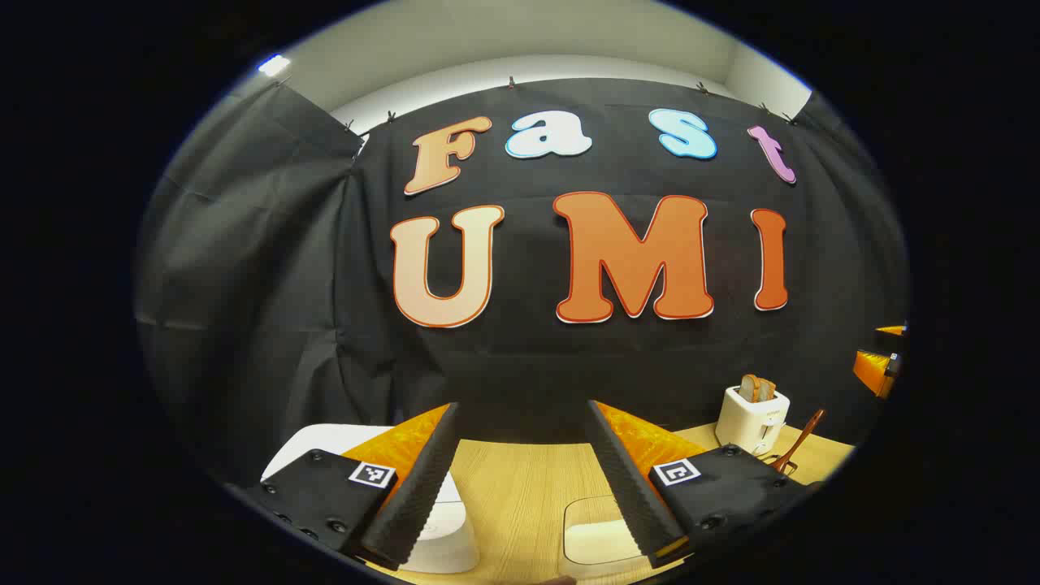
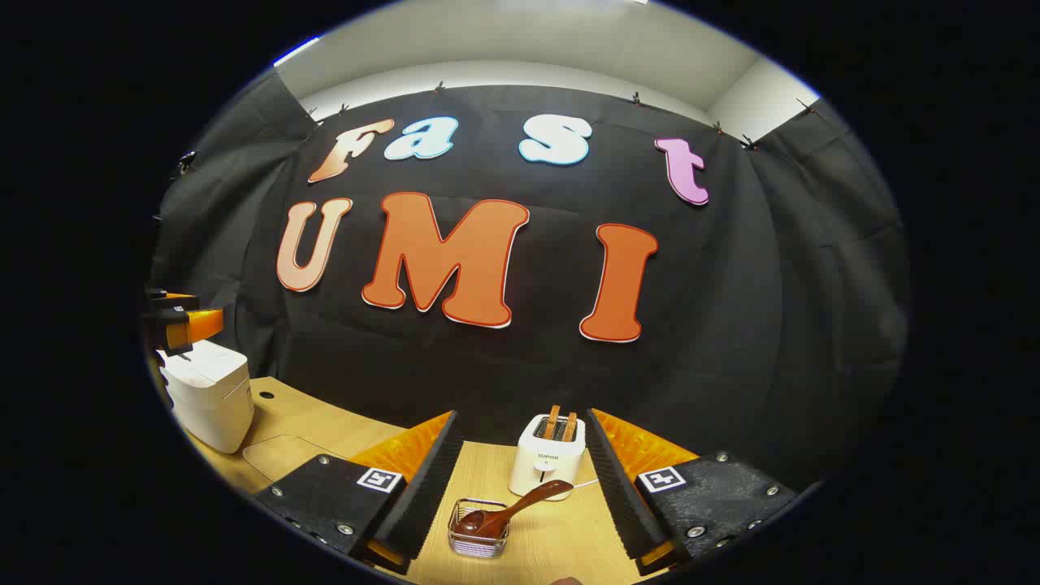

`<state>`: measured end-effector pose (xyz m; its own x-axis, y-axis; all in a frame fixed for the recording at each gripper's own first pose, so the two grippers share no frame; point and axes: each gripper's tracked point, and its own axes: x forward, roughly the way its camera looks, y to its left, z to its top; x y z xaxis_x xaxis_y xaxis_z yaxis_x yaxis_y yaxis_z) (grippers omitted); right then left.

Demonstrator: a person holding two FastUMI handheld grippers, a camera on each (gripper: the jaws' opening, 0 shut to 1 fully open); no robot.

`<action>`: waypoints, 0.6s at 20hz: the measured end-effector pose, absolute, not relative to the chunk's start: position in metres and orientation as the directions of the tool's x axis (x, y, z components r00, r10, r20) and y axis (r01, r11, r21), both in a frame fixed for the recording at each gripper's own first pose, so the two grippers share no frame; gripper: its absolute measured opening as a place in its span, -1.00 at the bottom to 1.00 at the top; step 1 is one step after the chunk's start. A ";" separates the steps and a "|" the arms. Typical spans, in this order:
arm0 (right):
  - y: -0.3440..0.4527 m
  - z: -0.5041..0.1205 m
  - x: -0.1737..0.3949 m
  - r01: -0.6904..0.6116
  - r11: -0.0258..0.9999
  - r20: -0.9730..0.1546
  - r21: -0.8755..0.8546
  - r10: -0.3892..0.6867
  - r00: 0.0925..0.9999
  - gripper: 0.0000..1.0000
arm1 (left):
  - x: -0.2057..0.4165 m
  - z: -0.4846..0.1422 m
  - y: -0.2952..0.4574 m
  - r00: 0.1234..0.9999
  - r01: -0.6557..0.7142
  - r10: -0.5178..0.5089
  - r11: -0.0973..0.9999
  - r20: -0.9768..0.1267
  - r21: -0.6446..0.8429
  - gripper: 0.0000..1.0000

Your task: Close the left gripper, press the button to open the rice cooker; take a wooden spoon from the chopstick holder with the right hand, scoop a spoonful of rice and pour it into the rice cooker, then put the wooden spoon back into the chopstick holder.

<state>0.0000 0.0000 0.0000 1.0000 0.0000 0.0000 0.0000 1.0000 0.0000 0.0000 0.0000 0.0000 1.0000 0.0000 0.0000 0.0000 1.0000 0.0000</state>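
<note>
The white rice cooker (image 1: 443,532) sits low in the left gripper view, partly behind one finger, with my left gripper (image 1: 522,406) open and empty above it. In the right gripper view the rice cooker (image 2: 207,398) stands at the far left with its lid down, and the left gripper (image 2: 179,321) hovers just over it. My right gripper (image 2: 522,414) is open and holds nothing. Below and between its fingers is the wire chopstick holder (image 2: 479,532), where a dark wooden spoon (image 2: 516,505) leans with its handle to the right. That spoon (image 1: 800,443) also stands far right in the left gripper view.
A white toaster (image 2: 548,459) with two bread slices stands just behind the holder; the toaster (image 1: 751,418) is also at the right in the left gripper view. A flat translucent container (image 1: 597,536) lies on the wooden table (image 2: 561,544) to the right of the cooker.
</note>
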 end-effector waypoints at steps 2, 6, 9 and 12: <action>-0.002 -0.003 0.002 0.008 1.000 -0.006 -0.005 -0.008 1.000 0.80 | -0.001 -0.001 -0.002 1.000 0.005 -0.005 1.000 -0.002 -0.003 0.99; -0.004 -0.013 0.002 0.008 1.000 -0.030 0.005 -0.008 1.000 0.80 | 0.000 -0.002 -0.003 1.000 0.004 -0.003 1.000 -0.004 0.004 0.99; -0.007 -0.016 0.006 0.016 1.000 -0.041 0.010 -0.015 0.999 0.80 | 0.000 -0.002 -0.005 1.000 0.006 -0.006 1.000 0.003 0.002 0.92; -0.011 -0.022 0.008 0.026 1.000 -0.062 0.013 -0.026 0.998 0.80 | 0.000 -0.002 -0.006 1.000 0.007 -0.007 1.000 0.003 0.004 0.99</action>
<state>0.0077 -0.0107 -0.0223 0.9977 -0.0255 -0.0620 0.0264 0.9996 0.0131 -0.0001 -0.0059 -0.0024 1.0000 -0.0066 0.0025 0.0066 1.0000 0.0044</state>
